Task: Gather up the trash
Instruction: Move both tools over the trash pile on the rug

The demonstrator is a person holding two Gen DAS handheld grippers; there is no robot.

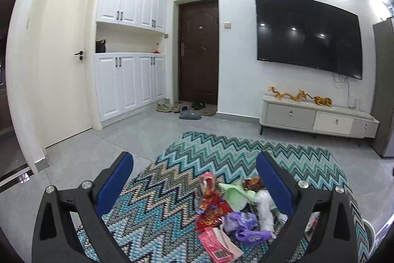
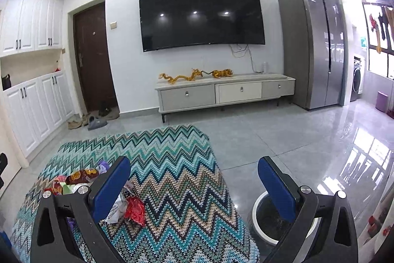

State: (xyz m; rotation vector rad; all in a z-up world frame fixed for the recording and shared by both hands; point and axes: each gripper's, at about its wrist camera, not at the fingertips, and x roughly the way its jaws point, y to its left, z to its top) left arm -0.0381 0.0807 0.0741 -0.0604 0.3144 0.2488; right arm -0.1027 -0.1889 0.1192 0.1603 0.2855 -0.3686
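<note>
A heap of trash [image 1: 231,211] lies on a table under a zigzag cloth [image 1: 172,176]: red wrappers, a green paper, a purple bag, white plastic and a pink packet. My left gripper [image 1: 194,179] is open and empty, held above the heap's left side. In the right wrist view the trash [image 2: 81,180] lies at the left, with a red wrapper [image 2: 135,210] beside my left finger. My right gripper [image 2: 194,179] is open and empty over the cloth's right edge [image 2: 216,164]. A white round bin [image 2: 264,219] with a dark inside stands on the floor below the right finger.
A wall TV [image 2: 200,14] hangs over a low drawer cabinet [image 2: 224,90]. A grey fridge [image 2: 312,46] stands at the right. White cupboards [image 1: 130,51] and a brown door [image 1: 198,51] with shoes [image 1: 189,112] are at the left. The floor is grey tile [image 2: 295,139].
</note>
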